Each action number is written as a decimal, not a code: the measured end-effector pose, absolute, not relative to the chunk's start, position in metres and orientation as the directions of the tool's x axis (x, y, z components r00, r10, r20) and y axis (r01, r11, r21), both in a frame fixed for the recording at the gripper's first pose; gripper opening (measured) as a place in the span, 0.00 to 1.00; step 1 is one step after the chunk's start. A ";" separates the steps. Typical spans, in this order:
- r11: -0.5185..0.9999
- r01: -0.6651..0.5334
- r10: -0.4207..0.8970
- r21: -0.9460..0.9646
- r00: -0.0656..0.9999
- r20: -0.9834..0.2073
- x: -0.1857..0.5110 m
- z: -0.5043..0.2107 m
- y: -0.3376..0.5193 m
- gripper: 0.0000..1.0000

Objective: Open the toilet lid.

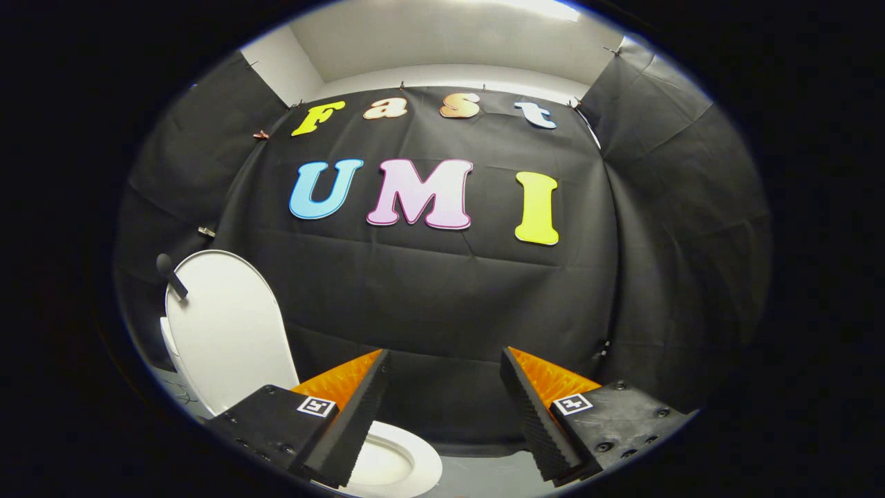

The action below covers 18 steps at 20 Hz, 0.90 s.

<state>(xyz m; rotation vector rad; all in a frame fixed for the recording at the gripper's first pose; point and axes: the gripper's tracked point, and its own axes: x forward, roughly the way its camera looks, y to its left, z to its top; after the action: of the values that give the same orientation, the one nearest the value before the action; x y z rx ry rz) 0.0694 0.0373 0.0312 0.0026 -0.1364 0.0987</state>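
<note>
Gripper view: the hand-held gripper [442, 387] is spread wide, its fingers holding nothing. The toilet lid [228, 332] stands raised upright at ten o'clock from them, above the open toilet seat [408, 463] by the left finger.

Claw [442, 415]: black screwed mounts, square tag markers, ridged wedge fingers, spread apart.

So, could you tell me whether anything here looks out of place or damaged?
Nothing stands out. The toilet lid stands raised above the seat, with no visible damage or spills. The tool is open, holding nothing.
</note>
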 end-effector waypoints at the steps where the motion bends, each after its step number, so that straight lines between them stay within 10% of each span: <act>1: 0.995 -0.100 0.099 -0.004 0.986 0.137 0.069 0.031 0.037 0.98; 18: 0.993 -0.117 0.118 -0.010 0.985 0.124 0.067 0.030 0.040 0.98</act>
<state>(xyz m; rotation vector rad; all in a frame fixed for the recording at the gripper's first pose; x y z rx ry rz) 0.0670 0.0399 0.0298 -0.0030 -0.1244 0.1180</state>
